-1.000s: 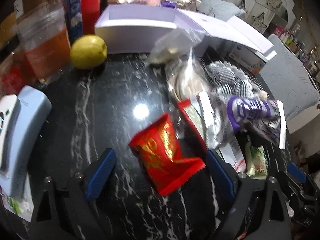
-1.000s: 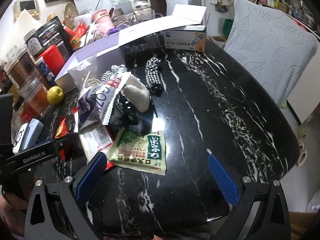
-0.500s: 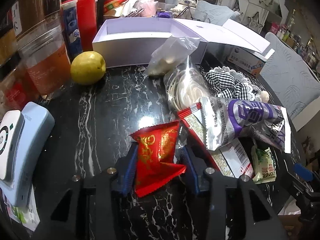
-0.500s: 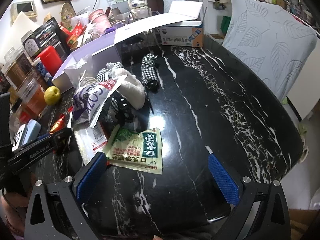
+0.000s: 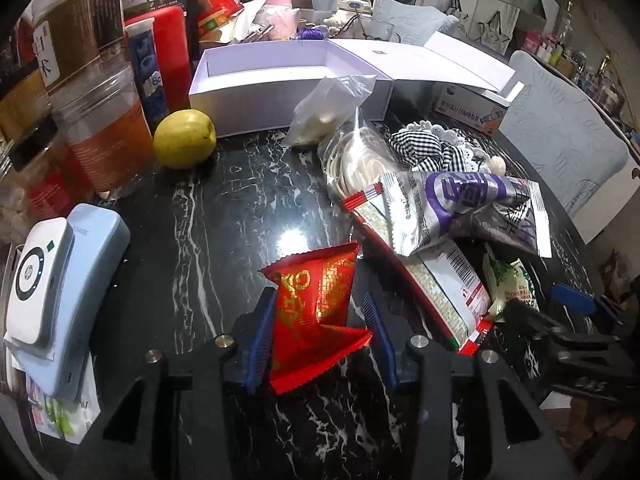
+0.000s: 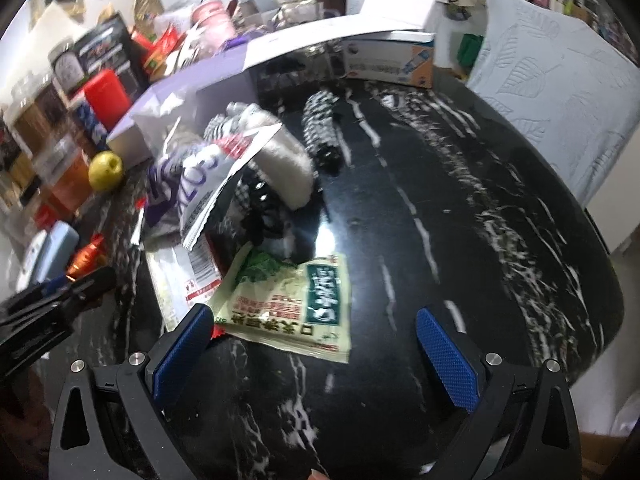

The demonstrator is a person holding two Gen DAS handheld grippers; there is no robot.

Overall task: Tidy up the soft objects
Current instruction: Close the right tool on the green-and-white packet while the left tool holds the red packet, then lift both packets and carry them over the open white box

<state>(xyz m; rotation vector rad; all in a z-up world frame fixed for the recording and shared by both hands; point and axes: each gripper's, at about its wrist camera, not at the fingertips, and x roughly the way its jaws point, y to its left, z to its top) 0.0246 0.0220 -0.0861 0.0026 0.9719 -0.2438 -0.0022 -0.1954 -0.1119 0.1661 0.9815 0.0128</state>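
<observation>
The left tool [image 5: 318, 332] is clenched on the crinkly red foil snack packet with gold lettering [image 5: 316, 304], its two blue ribbed pads pressing the packet's flanks so the foil buckles and stands up between them. The grip sits low on the packet, probably because the sealed bottom edge gives the pads something firm to bite. Ahead of this tool stands the open white cardboard box [image 5: 280, 80], likely where the soft things are meant to go, with a yellow-green fruit [image 5: 185, 138] left of the way there.

The right tool [image 6: 316, 346] is released, jaws wide, nothing between the pads. Just ahead of it, nearer its left pad, the flat pale green and white food sachet [image 6: 296, 304] lies on the black white-veined marble tabletop [image 6: 460, 200]; I judge the spread suits straddling that sachet. Further ahead is a heap of snack bags and checked cloth.
</observation>
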